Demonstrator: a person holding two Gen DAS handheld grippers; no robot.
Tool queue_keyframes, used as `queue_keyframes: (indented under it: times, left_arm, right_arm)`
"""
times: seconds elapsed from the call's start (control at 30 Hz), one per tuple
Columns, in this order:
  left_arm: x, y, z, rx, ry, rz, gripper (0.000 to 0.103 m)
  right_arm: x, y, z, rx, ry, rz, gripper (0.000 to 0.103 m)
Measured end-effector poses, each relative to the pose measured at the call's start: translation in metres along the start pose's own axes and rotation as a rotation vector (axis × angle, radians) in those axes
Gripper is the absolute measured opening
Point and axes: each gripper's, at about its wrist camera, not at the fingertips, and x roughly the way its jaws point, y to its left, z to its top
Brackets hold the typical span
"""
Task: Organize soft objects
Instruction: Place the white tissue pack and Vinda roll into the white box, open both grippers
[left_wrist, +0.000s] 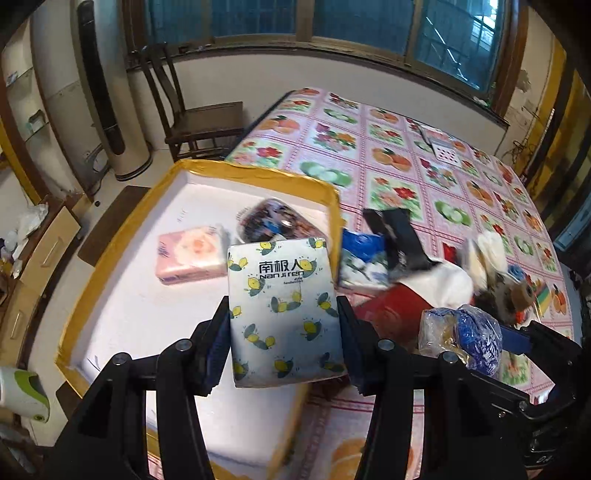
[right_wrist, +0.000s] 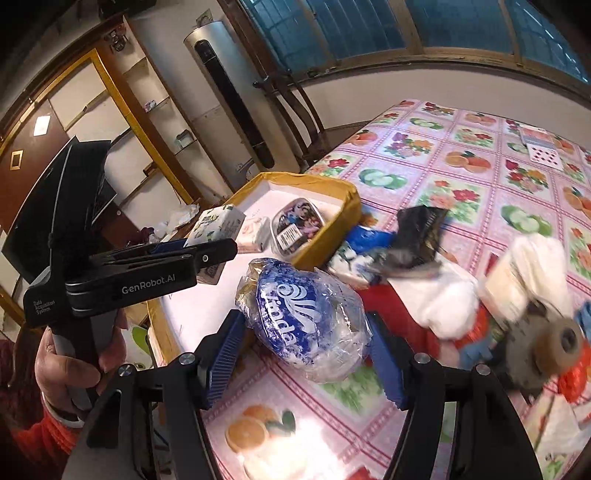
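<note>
White plastic wrap printed with little lemons covers the tissue pack (left_wrist: 284, 314) that our left gripper (left_wrist: 282, 332) clamps between its 2 blue pads, and we hold it above the near part of the yellow-rimmed tray (left_wrist: 258, 173). Our right gripper (right_wrist: 306, 343) carries a clear bag with a blue label (right_wrist: 306, 325), its jaws closed lightly around the crinkled film, over the floral tablecloth (right_wrist: 461, 184) just beside the tray. Inside the tray already lie a pink tissue pack (left_wrist: 190, 256) and a dark wipes packet (left_wrist: 277, 219). To place the lemon pack well, we judge it best to lower it onto the bare white floor of the tray beside the pink pack, keep it level, and part the fingers only once it rests flat. Behind us the pile of cloths and toys (left_wrist: 461, 273) waits on the table, blurred.
</note>
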Motion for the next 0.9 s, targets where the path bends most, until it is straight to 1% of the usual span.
queue_keyframes:
  times: [0.13,0.23,0.3,0.37,0.43,0.47,0.5,0.53,0.57,0.63,0.7,0.73,0.83,0.9]
  left_arm:
    - [0.026,0.039,0.021,-0.051,0.015,0.067,0.052]
    - [0.052,0.062,0.033,-0.103,0.052,0.068,0.052]
    - [0.067,0.070,0.039,-0.123,0.063,0.081,0.052]
    - [0.081,0.071,0.046,-0.113,0.075,0.093,0.052]
    - [0.091,0.074,0.052,-0.129,0.081,0.080,0.052]
    - [0.095,0.076,0.055,-0.138,0.086,0.080,0.052]
    - [0.099,0.079,0.058,-0.147,0.088,0.077,0.052]
    - [0.102,0.080,0.060,-0.155,0.088,0.068,0.053]
    - [0.105,0.082,0.062,-0.169,0.089,0.061,0.053]
    - [0.108,0.087,0.062,-0.191,0.096,0.091,0.053]
    - [0.106,0.091,0.061,-0.193,0.085,0.110,0.055]
    - [0.105,0.093,0.060,-0.197,0.085,0.116,0.057]
    - [0.097,0.093,0.056,-0.203,0.076,0.110,0.058]
    - [0.088,0.088,0.051,-0.184,0.056,0.126,0.060]
  right_arm:
    - [0.058,0.020,0.042,-0.024,0.038,-0.014,0.068]
    - [0.100,0.028,0.065,-0.038,0.063,-0.055,0.068]
    - [0.124,0.028,0.076,-0.033,0.071,-0.078,0.068]
    - [0.140,0.029,0.081,-0.039,0.072,-0.109,0.069]
    - [0.150,0.028,0.084,-0.058,0.064,-0.143,0.069]
    - [0.154,0.027,0.084,-0.059,0.070,-0.147,0.073]
    - [0.156,0.025,0.084,-0.055,0.079,-0.141,0.077]
    - [0.156,0.024,0.083,-0.050,0.078,-0.136,0.084]
    - [0.152,0.022,0.082,-0.046,0.074,-0.129,0.086]
    - [0.143,0.024,0.078,-0.053,0.056,-0.110,0.087]
    - [0.131,0.023,0.074,-0.066,0.035,-0.130,0.088]
    - [0.125,0.022,0.071,-0.065,0.031,-0.125,0.089]
    - [0.105,0.016,0.061,-0.028,0.017,-0.082,0.089]
    - [0.090,0.014,0.054,-0.011,0.003,-0.060,0.090]
